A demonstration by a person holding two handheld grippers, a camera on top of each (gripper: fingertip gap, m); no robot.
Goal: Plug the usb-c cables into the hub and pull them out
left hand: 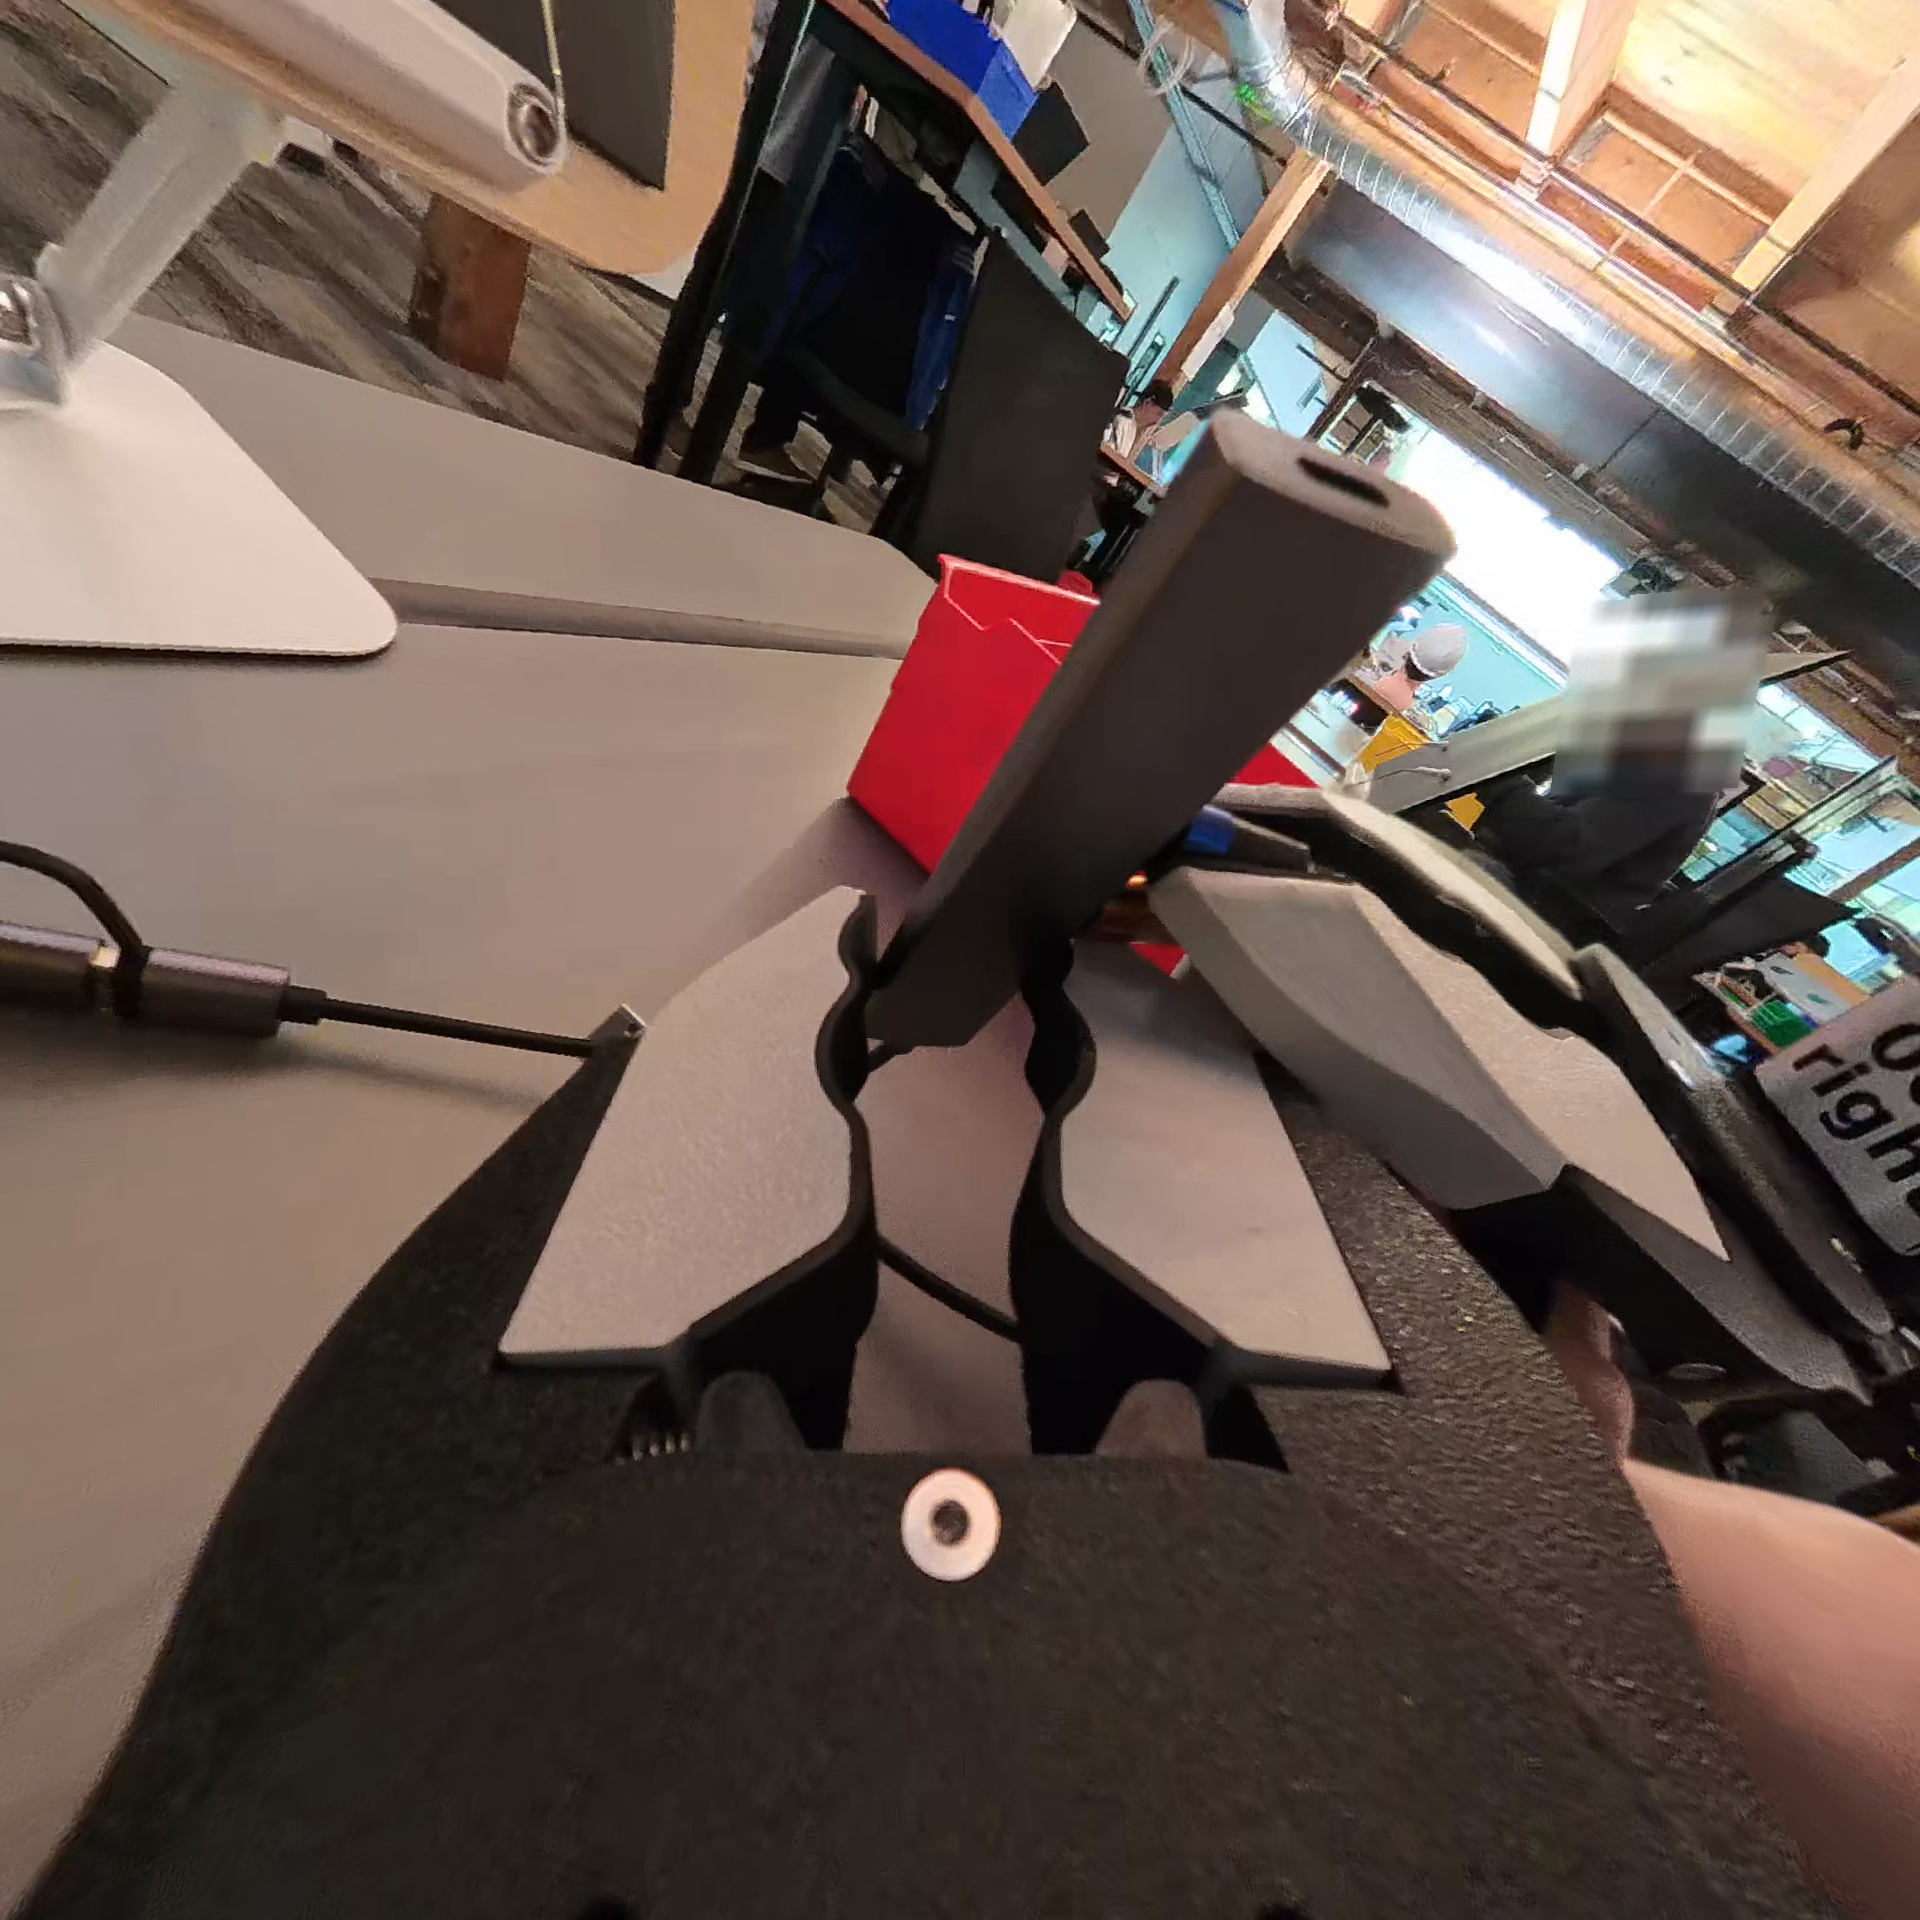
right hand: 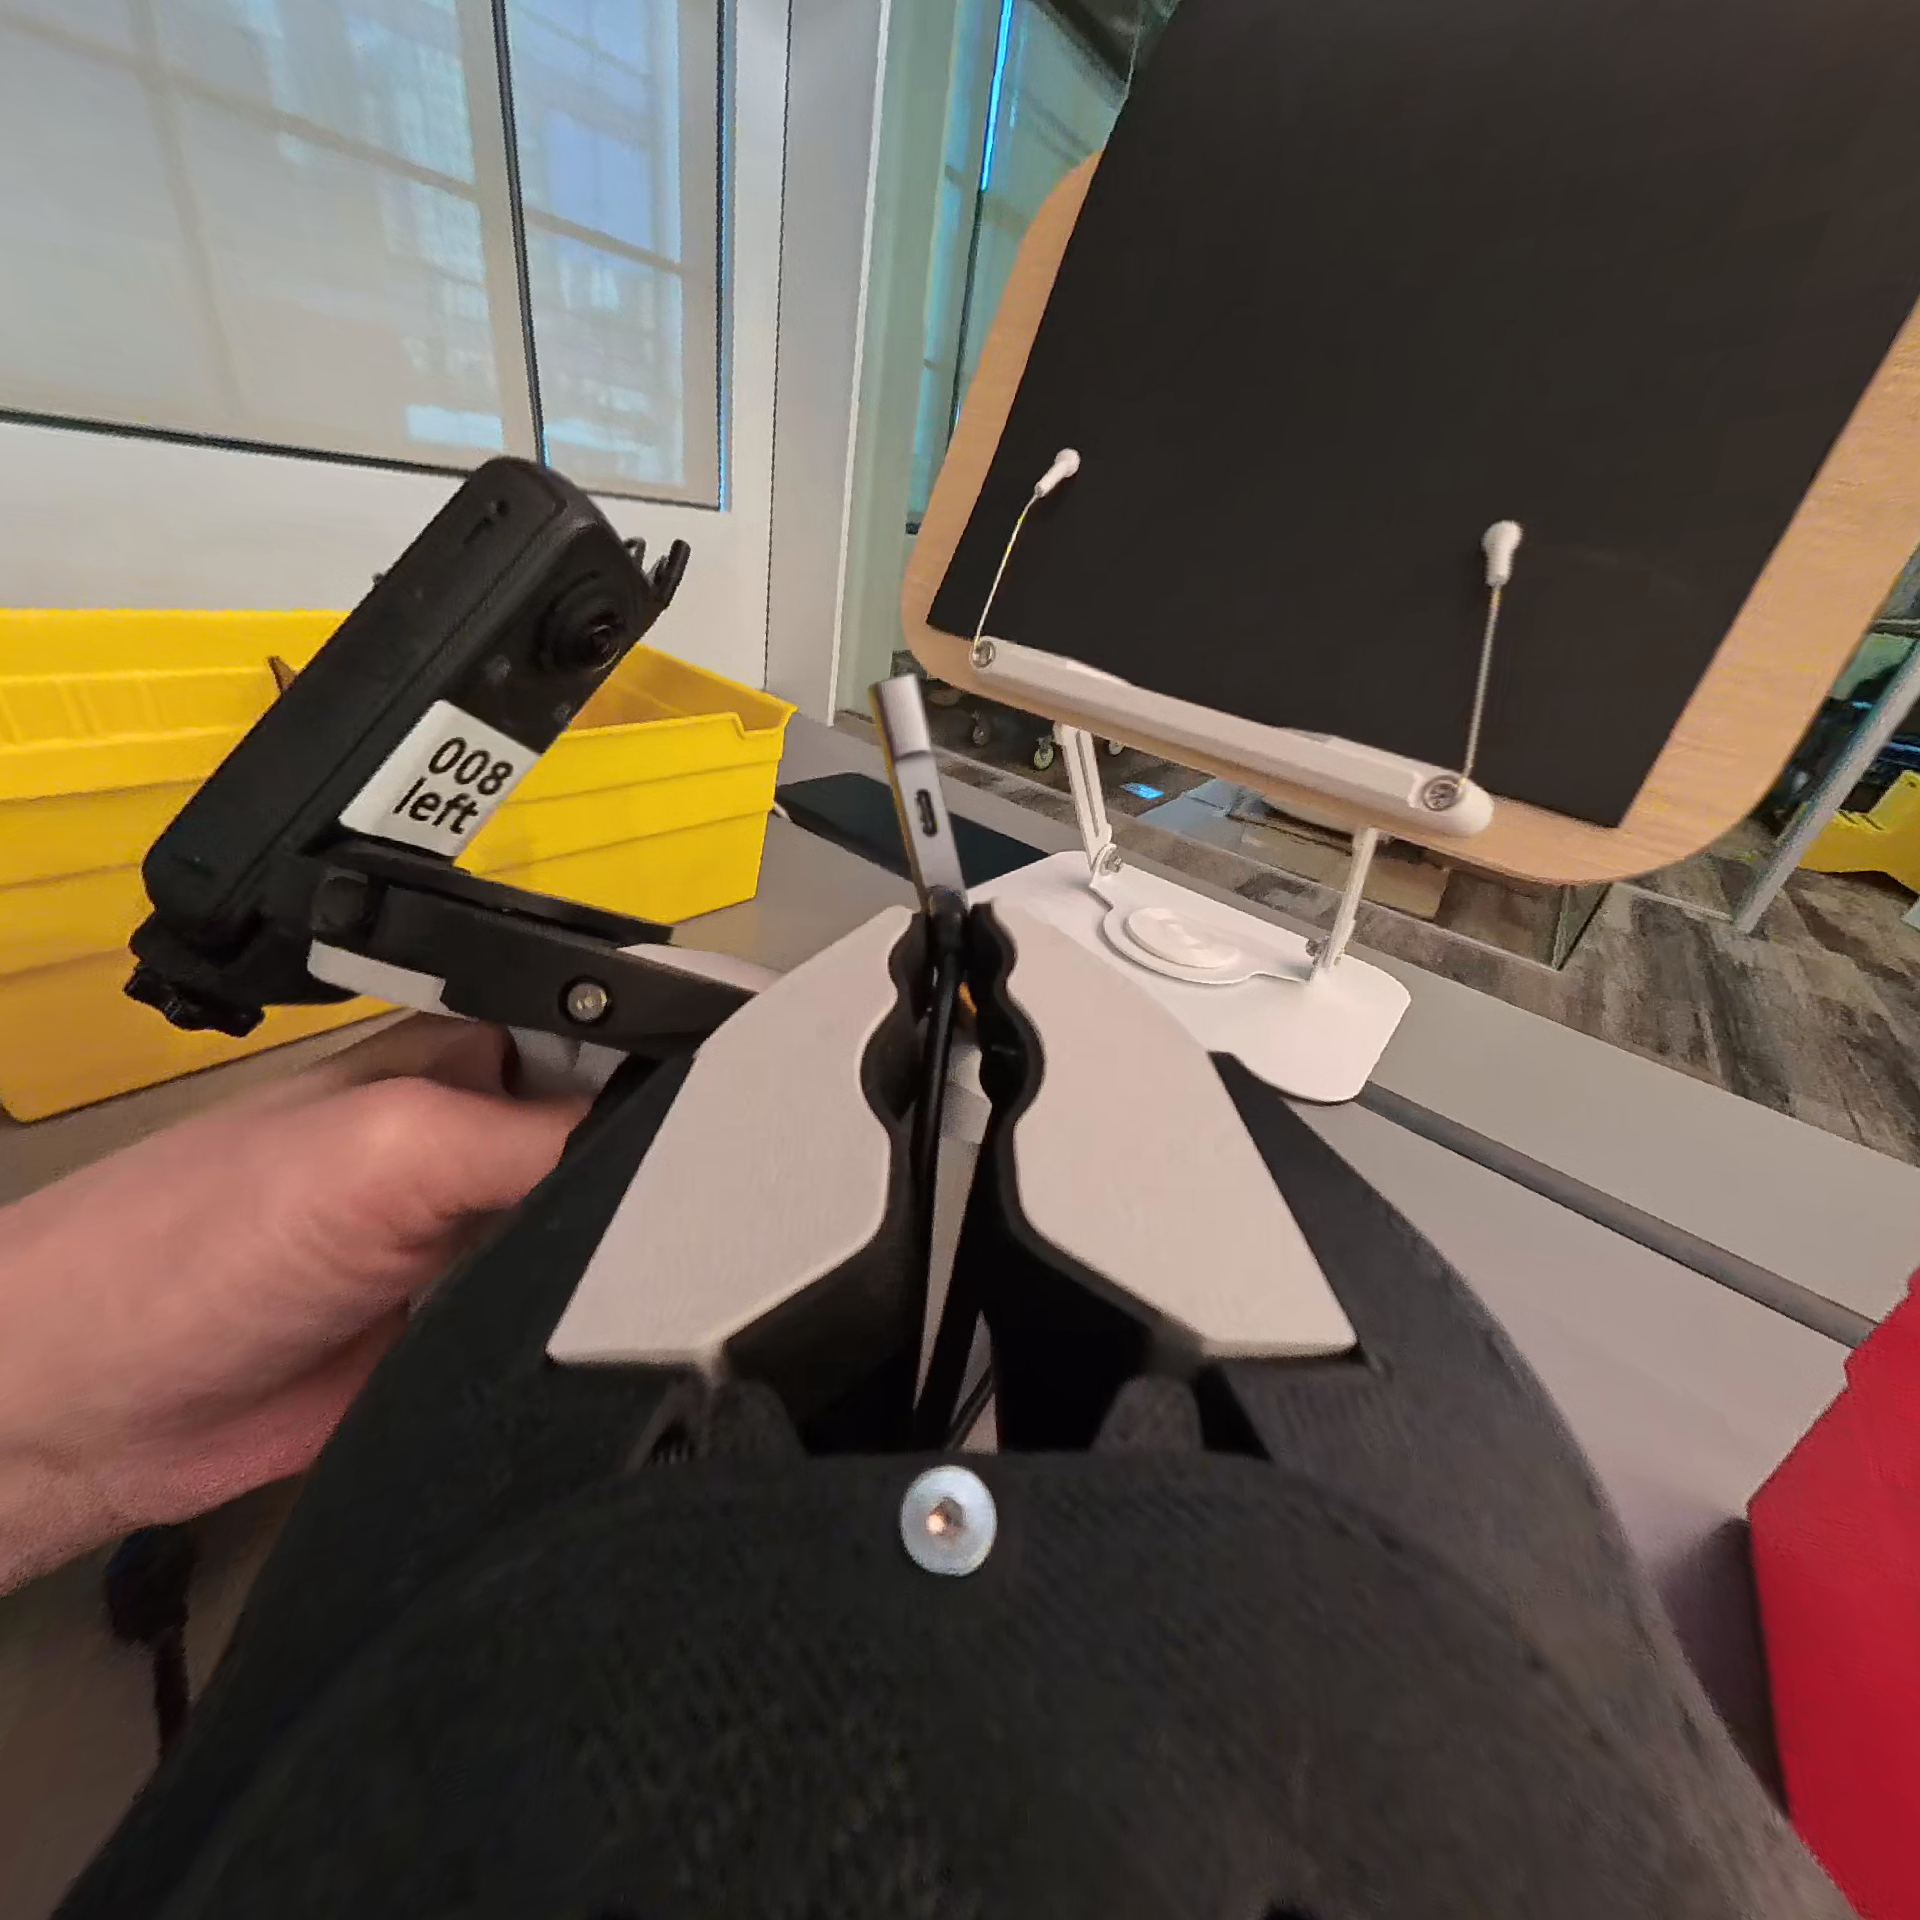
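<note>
Step in hand: I judge it the line-up before plugging in.

- Left gripper [left hand: 951, 997]: pinching the lower end of the grey hub [left hand: 1153, 727], which is raised off the table and tilted, its end port facing up and away.
- Right gripper [right hand: 948, 925]: nearly closed on a black cable [right hand: 940, 1049] just behind its plug; the hub stands directly beyond its tips.
- Next move: I'd bring the plug square to a port, then push straight in.
- Spare cable [left hand: 208, 997]: lying on the table [left hand: 520, 831], left.
- Surroundings: red bin [left hand: 956, 727] behind the hub, yellow bin [right hand: 644, 790], white stand [right hand: 1247, 977]. Nothing blocks the ports.
</note>
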